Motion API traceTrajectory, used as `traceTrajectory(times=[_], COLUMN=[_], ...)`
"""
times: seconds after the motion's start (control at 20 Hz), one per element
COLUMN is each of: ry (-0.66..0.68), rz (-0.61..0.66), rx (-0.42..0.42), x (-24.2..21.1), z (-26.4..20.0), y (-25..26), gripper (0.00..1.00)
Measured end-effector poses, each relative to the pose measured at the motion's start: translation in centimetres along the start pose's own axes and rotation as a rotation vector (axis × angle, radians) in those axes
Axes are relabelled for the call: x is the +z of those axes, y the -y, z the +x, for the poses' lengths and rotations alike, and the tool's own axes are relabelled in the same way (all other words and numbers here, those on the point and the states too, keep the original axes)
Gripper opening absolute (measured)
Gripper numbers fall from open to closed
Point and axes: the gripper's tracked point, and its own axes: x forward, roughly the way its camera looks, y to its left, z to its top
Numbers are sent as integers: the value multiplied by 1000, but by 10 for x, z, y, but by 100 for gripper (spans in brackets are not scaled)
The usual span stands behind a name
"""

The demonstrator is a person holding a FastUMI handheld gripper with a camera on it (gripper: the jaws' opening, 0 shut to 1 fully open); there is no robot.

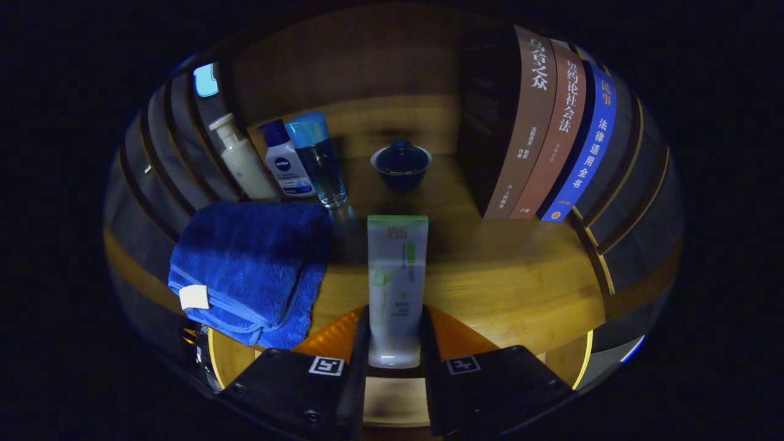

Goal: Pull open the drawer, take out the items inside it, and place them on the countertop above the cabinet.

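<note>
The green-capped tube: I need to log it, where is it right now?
The green-capped tube is gripped between the gripper fingers over the wooden countertop, with the blue towel beside it.

One tube [397, 282] stands clamped between the two fingers [361, 343] on the bench [520, 288]. Also there: three bottles [285, 162], three books [539, 122], one towel [251, 263], one lidded cup [401, 162].

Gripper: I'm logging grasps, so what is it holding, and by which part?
The gripper is shut on the white tube, both fingers pressing its cap end; the rest points ahead above the wooden countertop.
</note>
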Motion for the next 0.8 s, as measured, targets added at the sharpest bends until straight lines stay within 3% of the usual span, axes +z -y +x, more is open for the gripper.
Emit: traceTrajectory(times=[0.15,0.3,0.5,0.7,0.8], ry=[54,70,120,210,285], rz=[16,7,-18,-25,-28], rx=[27,28,17,23,38], x=[14,14,6,-10,-20], z=[-7,-20,-51,-101,-131], y=[-7,-7,-11,-20,-26], gripper=[56,78,80,99,100])
